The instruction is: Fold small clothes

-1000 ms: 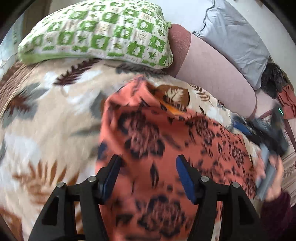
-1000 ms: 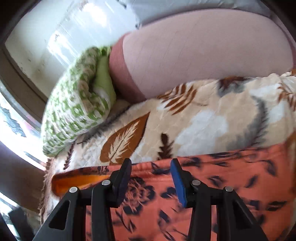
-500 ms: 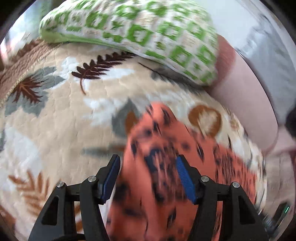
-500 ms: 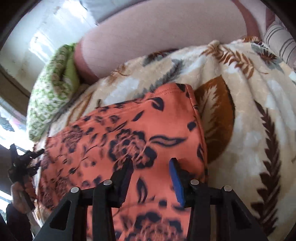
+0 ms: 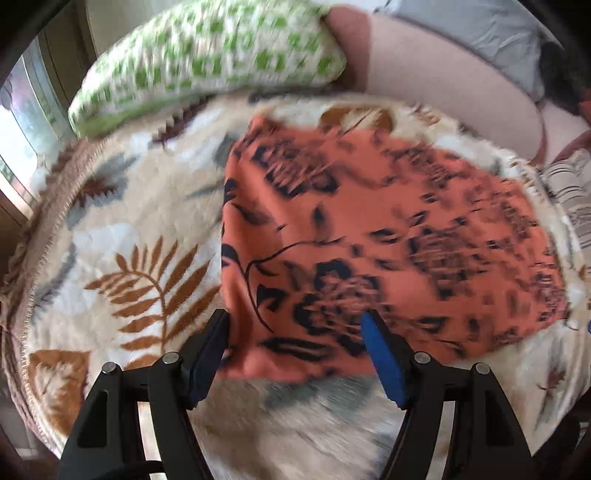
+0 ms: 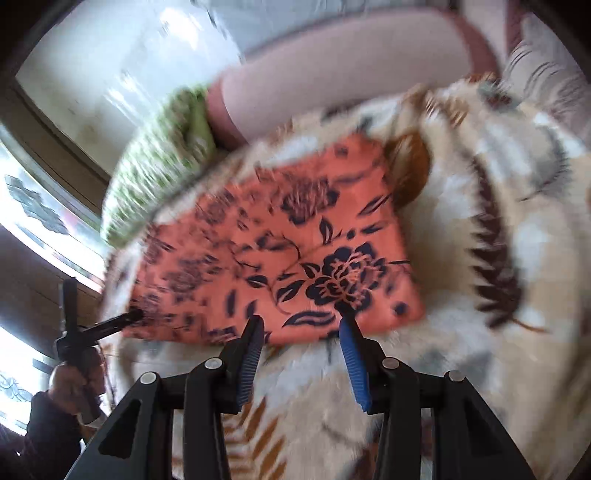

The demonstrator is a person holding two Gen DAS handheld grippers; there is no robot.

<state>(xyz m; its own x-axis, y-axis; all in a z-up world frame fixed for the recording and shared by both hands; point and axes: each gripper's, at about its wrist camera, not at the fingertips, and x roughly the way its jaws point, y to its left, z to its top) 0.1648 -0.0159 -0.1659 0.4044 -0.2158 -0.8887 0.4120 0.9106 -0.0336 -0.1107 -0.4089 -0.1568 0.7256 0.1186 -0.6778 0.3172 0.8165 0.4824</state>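
An orange garment with dark flower print point(image 5: 369, 236) lies folded flat on a cream leaf-patterned blanket point(image 5: 122, 236). It also shows in the right wrist view point(image 6: 280, 254). My left gripper point(image 5: 295, 325) is open and empty at the garment's near left corner. My right gripper point(image 6: 301, 326) is open and empty at the garment's near edge. The left gripper in the person's hand shows at the left of the right wrist view point(image 6: 107, 325), at the garment's left corner.
A green and white pillow point(image 5: 207, 55) lies at the far left. A pink bolster point(image 5: 443, 81) runs behind the blanket, with a grey cushion point(image 5: 480, 29) behind it. A window is at the left edge. A striped cloth point(image 5: 569, 184) lies at the right.
Both grippers have pulled back toward me and away from the garment, which now lies flat with its near edge at the fingertips. Both stayed open.
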